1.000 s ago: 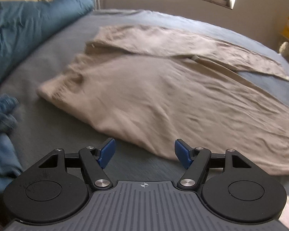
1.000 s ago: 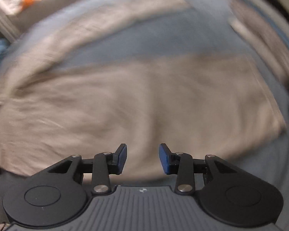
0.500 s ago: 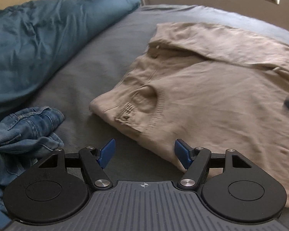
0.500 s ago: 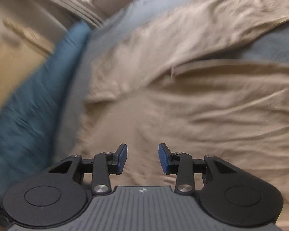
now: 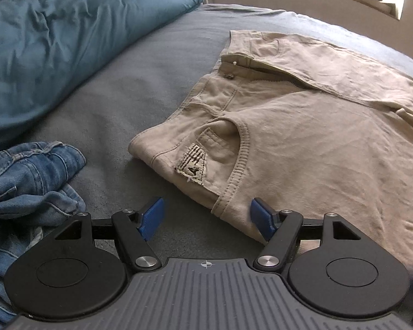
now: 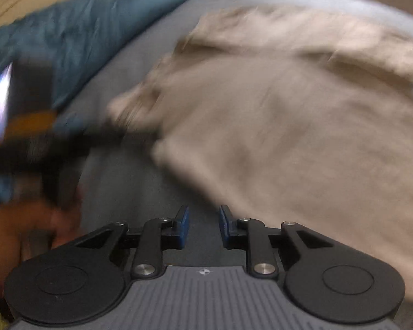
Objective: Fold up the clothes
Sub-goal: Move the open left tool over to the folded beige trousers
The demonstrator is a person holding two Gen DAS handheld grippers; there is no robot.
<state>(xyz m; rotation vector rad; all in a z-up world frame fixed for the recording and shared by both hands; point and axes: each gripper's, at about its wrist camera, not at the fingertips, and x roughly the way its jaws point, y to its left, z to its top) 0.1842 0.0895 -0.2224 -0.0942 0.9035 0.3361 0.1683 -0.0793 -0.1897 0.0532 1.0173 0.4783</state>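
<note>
Beige trousers spread on the bed, both grippers poised at their near waist corner.

The beige trousers (image 5: 303, 143) lie flat on the grey bed cover (image 5: 140, 82), waistband to the left and legs running off right. The left gripper (image 5: 206, 216) hangs over the near corner of the waistband, its blue pads well apart with that corner between them, not pinched. The right gripper (image 6: 203, 227), blurred, has just been closing; its pads stand a narrow gap apart with only bed cover between them, the trousers just to its right. Crumpled blue jeans (image 5: 22, 192) sit near left; a teal duvet (image 5: 63, 38) is bunched far left.
</note>
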